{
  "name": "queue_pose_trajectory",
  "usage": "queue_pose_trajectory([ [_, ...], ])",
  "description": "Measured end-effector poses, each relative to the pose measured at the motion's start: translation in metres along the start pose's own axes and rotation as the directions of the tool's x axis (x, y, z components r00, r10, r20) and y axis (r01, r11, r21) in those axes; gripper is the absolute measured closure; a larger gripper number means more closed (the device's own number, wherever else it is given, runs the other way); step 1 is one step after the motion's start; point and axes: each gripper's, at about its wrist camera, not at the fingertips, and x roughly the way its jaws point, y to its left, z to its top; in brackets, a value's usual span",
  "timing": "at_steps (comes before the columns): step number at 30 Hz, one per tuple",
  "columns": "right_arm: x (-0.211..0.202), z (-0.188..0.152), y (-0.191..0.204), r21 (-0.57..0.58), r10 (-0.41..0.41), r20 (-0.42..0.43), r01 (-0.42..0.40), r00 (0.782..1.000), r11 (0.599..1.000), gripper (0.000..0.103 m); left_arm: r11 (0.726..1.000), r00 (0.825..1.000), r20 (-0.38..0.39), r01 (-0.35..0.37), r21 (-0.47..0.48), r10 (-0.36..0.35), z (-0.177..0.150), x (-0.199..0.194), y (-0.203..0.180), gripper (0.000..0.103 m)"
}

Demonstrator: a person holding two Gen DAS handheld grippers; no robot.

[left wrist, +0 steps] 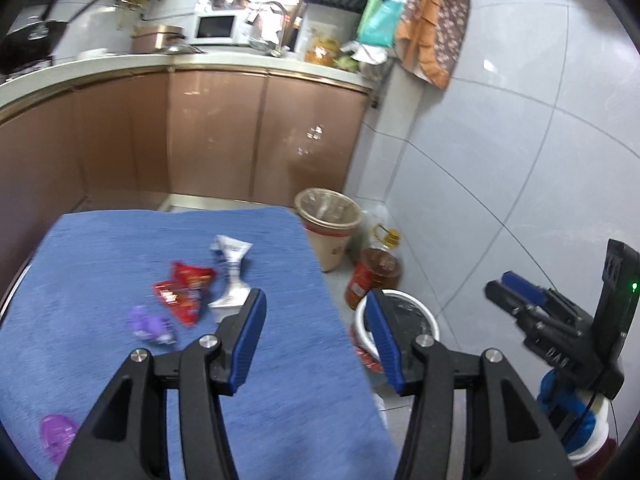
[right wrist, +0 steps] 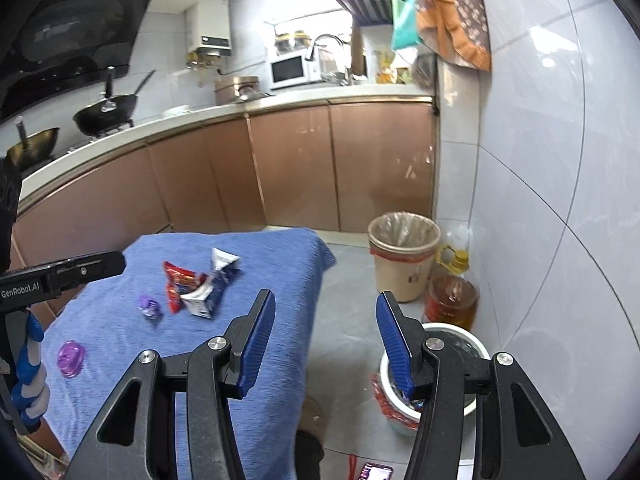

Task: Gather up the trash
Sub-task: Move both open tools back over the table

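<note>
Trash lies on a blue cloth-covered table: a red snack wrapper, a white and blue wrapper, a small purple wrapper and a purple plastic cup. My left gripper is open and empty over the table's right edge, near the white wrapper. My right gripper is open and empty between the table and a white bin on the floor. The right wrist view also shows the red wrapper, white wrapper, purple wrapper and cup.
A beige lined trash can and an oil bottle stand by the tiled wall. Brown kitchen cabinets run behind the table. The white bin sits right of the table. A phone lies on the floor.
</note>
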Motion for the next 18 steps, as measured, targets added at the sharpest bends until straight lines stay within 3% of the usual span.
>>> queue_pose_trajectory([
  [8, -0.004, 0.001, 0.036, -0.052, 0.071, 0.007, -0.070, 0.997, 0.996, 0.049, 0.987, 0.986, 0.062, -0.149, -0.066, 0.154, -0.031, -0.068, 0.076, 0.044],
  [18, 0.019, -0.012, 0.072, -0.091, 0.139, -0.050, -0.143, 0.989, 0.986, 0.049, 0.925, 0.934, 0.037, -0.346, -0.157, 0.355, -0.095, -0.111, 0.166, 0.036],
])
